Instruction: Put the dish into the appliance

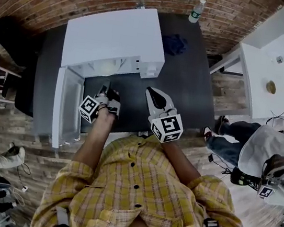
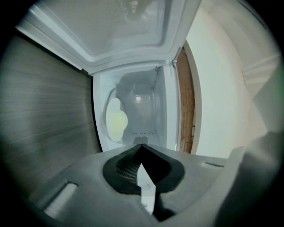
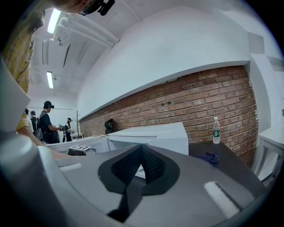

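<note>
- since the dish [image 2: 116, 120] lay pale and round inside the cavity of the appliance [image 1: 116, 35], the placing itself looked done; in the head view it showed as a light patch just behind the opening [image 1: 104, 67].
- the left tool [image 1: 106, 88] hung just in front of that opening, at 12 o'clock from the person, with its jaws fully together and nothing between them; its own view [image 2: 141, 145] showed the tips meeting in a point, with the dish beyond them and clear of them.
- that tool was rolled onto its side, so the dark worktop [image 2: 44, 102] ran up the 9 o'clock edge of its view, probably a leftover of reaching into the low cavity.
- the door [image 1: 69, 105] stood swung out toward 9 o'clock of the opening, leaving the way in free; closing it seemed the likely remaining step.
- the right tool [image 1: 150, 91] sat at 3 o'clock of the left one, above the worktop and away from the appliance, likely parked so as not to crowd the opening; its jaws [image 3: 141, 147] were together and held nothing.
</note>
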`<state>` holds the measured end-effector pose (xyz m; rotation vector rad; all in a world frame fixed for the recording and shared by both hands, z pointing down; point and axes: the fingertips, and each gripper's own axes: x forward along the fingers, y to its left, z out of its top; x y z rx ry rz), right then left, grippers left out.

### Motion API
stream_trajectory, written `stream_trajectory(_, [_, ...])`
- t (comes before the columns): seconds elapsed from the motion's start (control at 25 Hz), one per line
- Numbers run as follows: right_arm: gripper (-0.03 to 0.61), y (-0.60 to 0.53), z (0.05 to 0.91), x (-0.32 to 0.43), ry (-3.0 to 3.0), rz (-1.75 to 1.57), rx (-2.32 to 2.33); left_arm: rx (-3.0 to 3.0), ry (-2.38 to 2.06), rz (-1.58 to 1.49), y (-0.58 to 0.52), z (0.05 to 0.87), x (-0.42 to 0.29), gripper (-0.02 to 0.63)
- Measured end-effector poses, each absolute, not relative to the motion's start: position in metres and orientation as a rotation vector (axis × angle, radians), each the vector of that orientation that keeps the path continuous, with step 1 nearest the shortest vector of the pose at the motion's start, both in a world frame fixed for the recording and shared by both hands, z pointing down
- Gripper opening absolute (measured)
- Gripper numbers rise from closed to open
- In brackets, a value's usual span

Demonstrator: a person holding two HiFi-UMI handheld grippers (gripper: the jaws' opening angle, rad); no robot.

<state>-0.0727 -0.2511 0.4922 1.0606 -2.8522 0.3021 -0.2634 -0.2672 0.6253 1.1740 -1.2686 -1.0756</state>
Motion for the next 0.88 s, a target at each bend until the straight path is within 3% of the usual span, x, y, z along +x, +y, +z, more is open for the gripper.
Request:
stream_trajectory(0.4, [-0.005, -0.247, 0.492, -0.065, -2.837, 0.328, 1.079, 1.506, -1.201, -1.029, -0.252, 0.535, -0.215, 0.000])
stream_trajectory(0.88, [-0.005, -0.236, 0.488, -0.055, -2.860, 0.361, 1.093, 1.936, -1.419, -0.643, -0.227, 0.493, -0.170, 0.000])
